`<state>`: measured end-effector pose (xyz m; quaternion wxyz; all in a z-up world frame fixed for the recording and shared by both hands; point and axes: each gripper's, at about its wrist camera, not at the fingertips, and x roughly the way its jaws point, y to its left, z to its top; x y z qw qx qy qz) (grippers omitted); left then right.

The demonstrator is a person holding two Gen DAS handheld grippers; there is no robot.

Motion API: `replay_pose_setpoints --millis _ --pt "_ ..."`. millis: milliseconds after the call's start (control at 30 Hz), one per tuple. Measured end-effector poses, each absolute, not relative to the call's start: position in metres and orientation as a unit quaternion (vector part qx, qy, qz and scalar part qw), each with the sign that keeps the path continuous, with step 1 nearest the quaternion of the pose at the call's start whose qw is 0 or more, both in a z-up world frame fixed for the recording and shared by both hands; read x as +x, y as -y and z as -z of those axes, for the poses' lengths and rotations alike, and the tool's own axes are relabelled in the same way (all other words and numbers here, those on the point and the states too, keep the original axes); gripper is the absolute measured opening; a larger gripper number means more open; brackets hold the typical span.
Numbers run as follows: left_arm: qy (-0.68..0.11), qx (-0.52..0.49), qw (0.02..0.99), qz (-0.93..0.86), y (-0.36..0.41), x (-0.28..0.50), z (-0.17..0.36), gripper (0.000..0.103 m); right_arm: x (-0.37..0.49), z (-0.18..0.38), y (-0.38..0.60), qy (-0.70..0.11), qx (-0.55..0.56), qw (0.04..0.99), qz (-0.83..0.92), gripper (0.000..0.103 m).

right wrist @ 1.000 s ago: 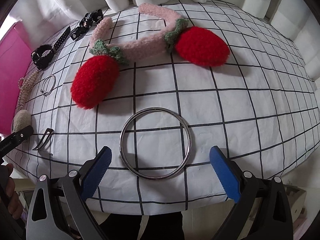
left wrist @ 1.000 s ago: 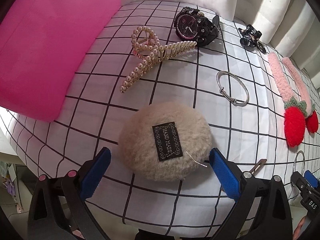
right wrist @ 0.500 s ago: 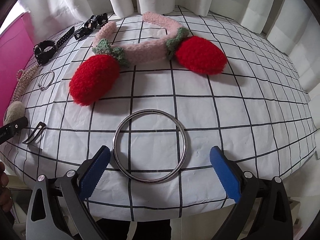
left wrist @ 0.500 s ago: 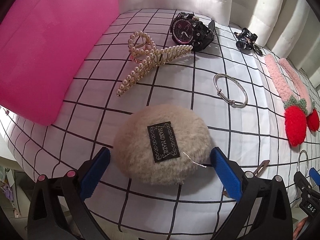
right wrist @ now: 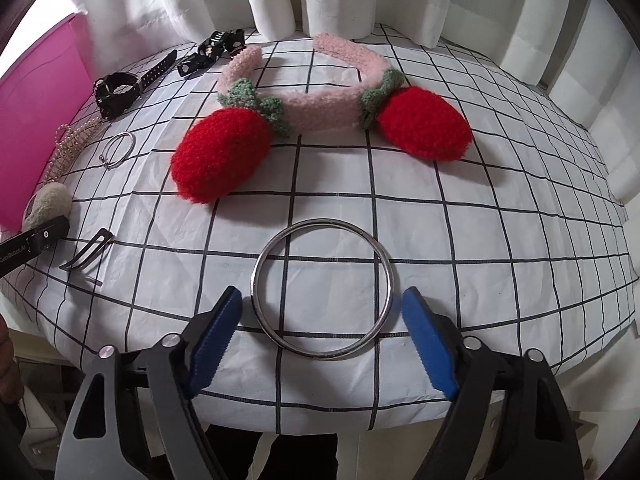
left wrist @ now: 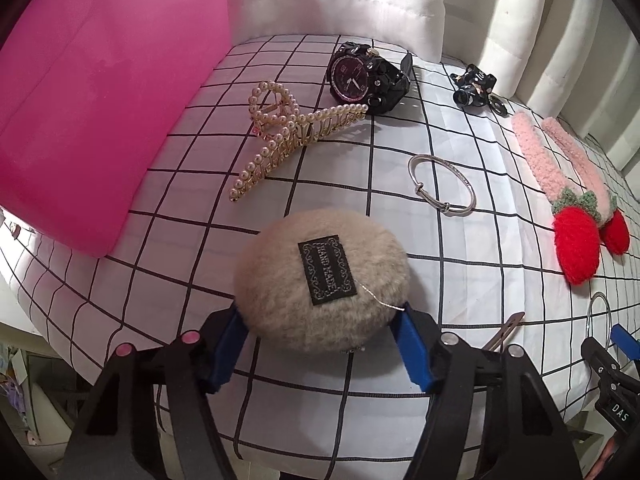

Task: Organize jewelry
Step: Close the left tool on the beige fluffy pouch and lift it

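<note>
The left gripper [left wrist: 322, 344] jaws are closing around the fluffy beige puff [left wrist: 320, 280], the right gripper [right wrist: 322, 340] jaws closing beside the silver ring [right wrist: 323, 289], not yet gripping.

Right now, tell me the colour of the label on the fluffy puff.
The label on the beige puff is black with pale lettering and scrollwork, clearest in the left wrist view.
</note>
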<state>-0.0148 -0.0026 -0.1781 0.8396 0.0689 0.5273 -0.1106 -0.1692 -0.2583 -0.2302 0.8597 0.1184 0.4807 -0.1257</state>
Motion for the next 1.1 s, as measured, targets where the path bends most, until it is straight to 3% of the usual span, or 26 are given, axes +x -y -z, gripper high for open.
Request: replay_pose_setpoints --millis 267,1100 --pt "-0.529 0.062 0.839 0.114 0.002 -0.018 0.171 0.051 -0.167 0.227 0.258 -0.478 0.131 0.86 0.116 0.069" --pt "-0.488 0.052 0.86 0.136 0.006 -0.022 0.118 0.05 -0.161 0.18 0.253 -0.44 0.112 0.885 0.105 0.068"
